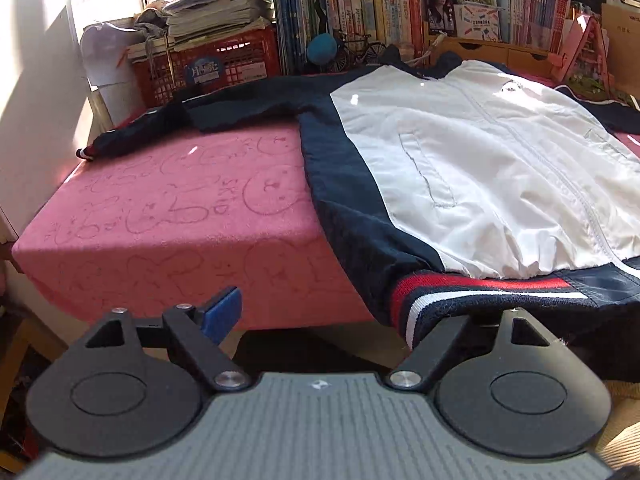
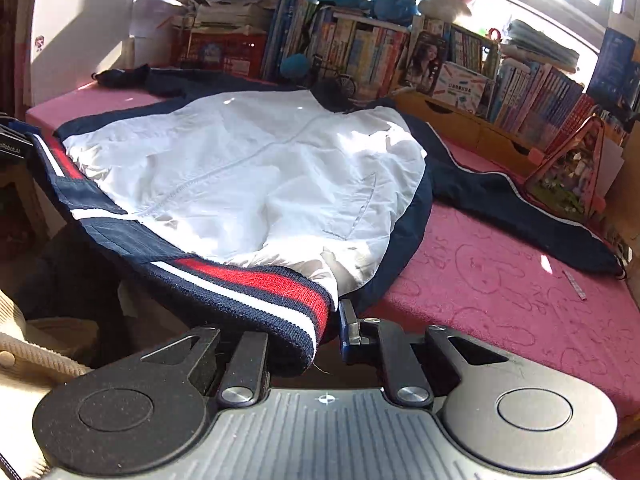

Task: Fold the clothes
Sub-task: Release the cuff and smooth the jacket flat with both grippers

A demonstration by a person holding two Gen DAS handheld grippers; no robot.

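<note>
the jacket [image 1: 460, 160] lies front-up on the pink cloth-covered table [image 1: 180, 200], white chest panel toward the books [image 1: 380, 12] at the back, navy sleeves thrown out to either side. its striped hem [image 2: 256, 280] hangs over the near edge of the table, which is why i come at it from below and in front: the overhang gives my fingers something to close on without digging under the fabric.

my right gripper [image 2: 304, 336] sits at the hem's right corner. the ribbed band droops down between my jaws, which stand nearly together, but the left finger is hidden behind the cloth, so i cannot tell whether the pads actually press on it.

my left gripper [image 1: 340, 316] stands wide apart at the other corner. the blue pad [image 1: 222, 312] is in clear air over the table front, and the hem drapes across the other finger's side; nothing is pinched here.

i judge the next step is to get both corners held, so the bottom can be lifted evenly and carried up toward the collar.
</note>
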